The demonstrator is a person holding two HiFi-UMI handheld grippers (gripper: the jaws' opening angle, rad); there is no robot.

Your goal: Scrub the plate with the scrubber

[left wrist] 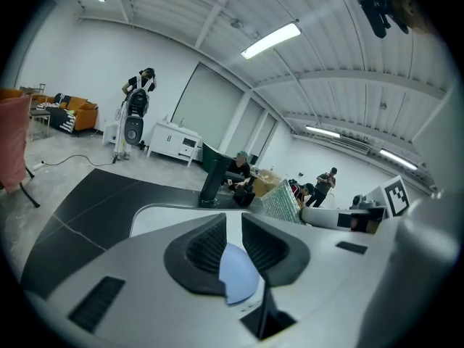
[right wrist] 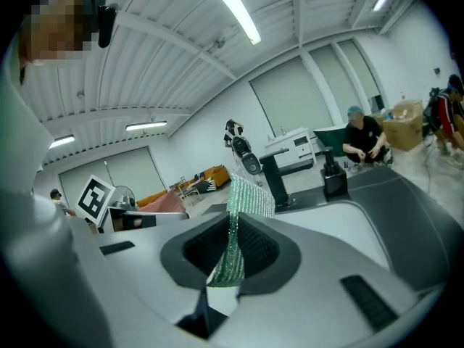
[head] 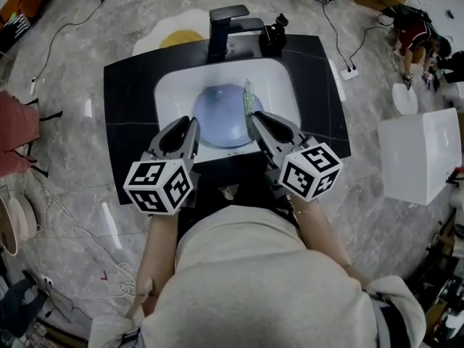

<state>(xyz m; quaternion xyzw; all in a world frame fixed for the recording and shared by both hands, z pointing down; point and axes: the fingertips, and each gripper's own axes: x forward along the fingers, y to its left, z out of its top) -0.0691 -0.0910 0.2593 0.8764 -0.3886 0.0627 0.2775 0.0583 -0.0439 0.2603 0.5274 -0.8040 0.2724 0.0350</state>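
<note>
Two grippers reach from the near side into the white sink basin point(head: 279, 78), which is set in a black bench point(head: 130, 100).

1. Left side. My left gripper point(head: 191, 124) meets the near-left rim of the blue plate point(head: 225, 114). In the left gripper view, its fingers point(left wrist: 205, 249) are closed on that rim, and the blue edge point(left wrist: 235, 270) is clamped between the ribbed faces.
2. Centre. The plate sits in the middle of the basin, on the near side of the black faucet point(head: 227, 24) that stands at the far edge.
3. Right of centre. The green scrubber point(head: 249, 101) stands on edge at the plate's right rim. I cannot tell whether it touches the rim or sits just beside it.
4. Right side. My right gripper point(head: 255, 118) holds the scrubber from the near side. In the right gripper view, its fingers point(right wrist: 261, 249) are clamped on the lower part of the mesh scrubber point(right wrist: 243, 201), and the rest of the mesh rises above the fingertips.
</note>
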